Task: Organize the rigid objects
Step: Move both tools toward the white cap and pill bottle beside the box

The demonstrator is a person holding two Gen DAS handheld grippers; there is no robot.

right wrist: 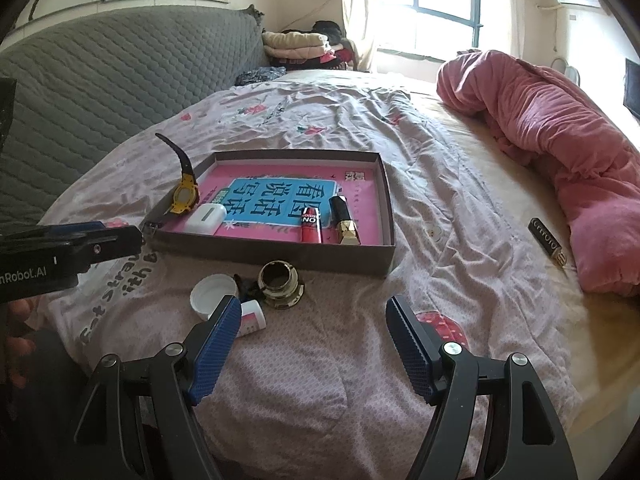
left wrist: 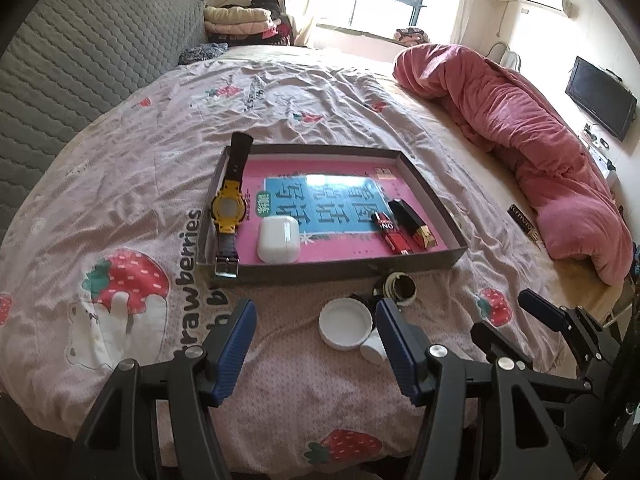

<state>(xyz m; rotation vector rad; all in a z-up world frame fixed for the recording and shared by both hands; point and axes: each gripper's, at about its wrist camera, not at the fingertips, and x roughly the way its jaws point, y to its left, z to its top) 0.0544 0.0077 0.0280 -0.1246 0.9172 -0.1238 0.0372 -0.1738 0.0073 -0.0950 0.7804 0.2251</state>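
Note:
A grey box lid [left wrist: 340, 270] [right wrist: 386, 200] with a pink bottom lies on the bed. In it are a yellow watch [left wrist: 229, 208] [right wrist: 185, 196], a white earbud case [left wrist: 278, 239] [right wrist: 205, 218], a red battery [left wrist: 391, 232] [right wrist: 311, 225] and a black-and-gold lipstick [left wrist: 412, 222] [right wrist: 344, 220]. In front of it lie a white cap [left wrist: 345, 323] [right wrist: 212, 290], a small white bottle [left wrist: 373, 349] [right wrist: 252, 318] and a dark round jar [left wrist: 398, 286] [right wrist: 280, 282]. My left gripper [left wrist: 316, 316] is open and empty, near the cap. My right gripper [right wrist: 312, 316] is open and empty, beside the bottle.
A rolled pink quilt [left wrist: 520, 136] [right wrist: 560, 144] lies along the right of the bed. A dark tube [left wrist: 524, 220] [right wrist: 548, 242] lies next to it. A grey quilted headboard [left wrist: 80, 64] [right wrist: 100, 72] is at the left. Folded clothes [left wrist: 240, 20] are stacked at the far end.

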